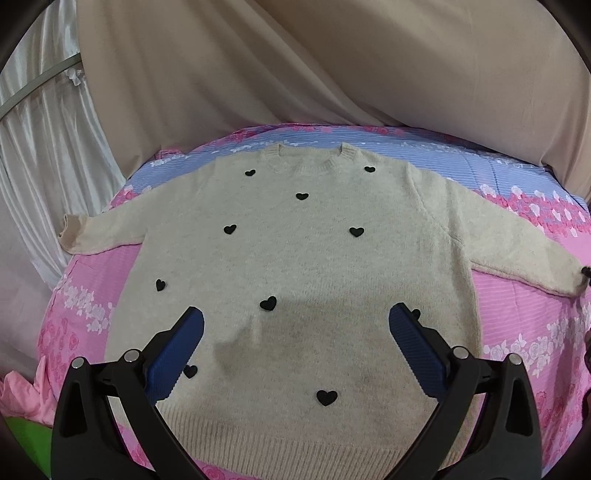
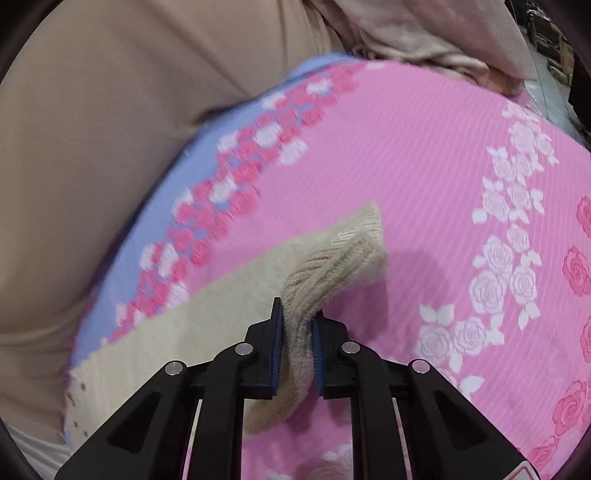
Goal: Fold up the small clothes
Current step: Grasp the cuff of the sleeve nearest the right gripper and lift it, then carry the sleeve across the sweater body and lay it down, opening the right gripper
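Note:
A small beige knit sweater with black hearts lies flat, face up, on a pink and blue floral bedsheet, both sleeves spread out. My left gripper is open and empty, hovering above the sweater's lower middle near the hem. My right gripper is shut on the ribbed cuff of the sweater's right sleeve and lifts it slightly off the sheet. The right gripper's tip also shows in the left wrist view at the sleeve's end.
Beige drapes hang behind the bed, and white satin curtain at the left. A pink cloth lies at the lower left. A bundled pinkish fabric sits at the far end of the sheet.

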Motion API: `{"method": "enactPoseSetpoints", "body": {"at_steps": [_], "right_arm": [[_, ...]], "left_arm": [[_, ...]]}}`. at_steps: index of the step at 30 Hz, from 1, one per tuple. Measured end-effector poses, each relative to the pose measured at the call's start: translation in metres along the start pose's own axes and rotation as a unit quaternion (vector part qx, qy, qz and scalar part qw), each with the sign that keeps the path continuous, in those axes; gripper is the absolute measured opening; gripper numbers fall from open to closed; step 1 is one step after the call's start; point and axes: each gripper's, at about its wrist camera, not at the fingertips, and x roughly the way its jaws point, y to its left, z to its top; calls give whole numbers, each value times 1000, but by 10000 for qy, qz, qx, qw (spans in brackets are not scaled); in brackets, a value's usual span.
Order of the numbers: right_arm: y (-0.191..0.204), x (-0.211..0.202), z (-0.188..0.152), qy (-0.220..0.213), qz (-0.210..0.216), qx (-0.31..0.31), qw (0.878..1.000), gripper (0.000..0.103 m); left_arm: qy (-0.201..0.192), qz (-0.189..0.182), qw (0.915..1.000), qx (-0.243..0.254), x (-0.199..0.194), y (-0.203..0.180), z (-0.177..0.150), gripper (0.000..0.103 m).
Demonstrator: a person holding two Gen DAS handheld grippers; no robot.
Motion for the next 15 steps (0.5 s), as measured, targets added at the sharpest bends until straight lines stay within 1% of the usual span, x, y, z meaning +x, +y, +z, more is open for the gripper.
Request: {"method": "enactPoseSetpoints", "body": {"at_steps": [3,5,6,8,9,10,12,14,15], "right_arm": [[36,-27,14,-222,474,-133,9985,12],[83,-48,18,-333,912,-497,9940,12],[116,-59,17,-337,1211,-766,9891,12],[173,-72,7,-271,1654,-1202,9785,12],[204,-76,-2,-194,1875,-1442,9714,12],[242,-80,-16,-65,2122,-1732,9617,12],[304,-80,-50,223,2520,-2176,9427,12],[370,-76,-97,604,2888,-2660,9177,12],[395,-73,-119,773,2999,-2850,9071,12]], "left_arm": [[15,-119,9999,-56,6,3,5,98],[48,-220,9997,-131,12,6,8,98],[57,-261,9995,-163,15,8,9,98],[62,-340,9991,-245,22,15,12,98],[66,-368,9989,-287,25,19,13,98],[70,-402,9986,-351,29,24,15,98],[86,-434,9977,-512,36,38,18,98],[112,-454,9965,-691,44,55,20,98],[116,-454,9959,-778,48,64,21,98]]}}
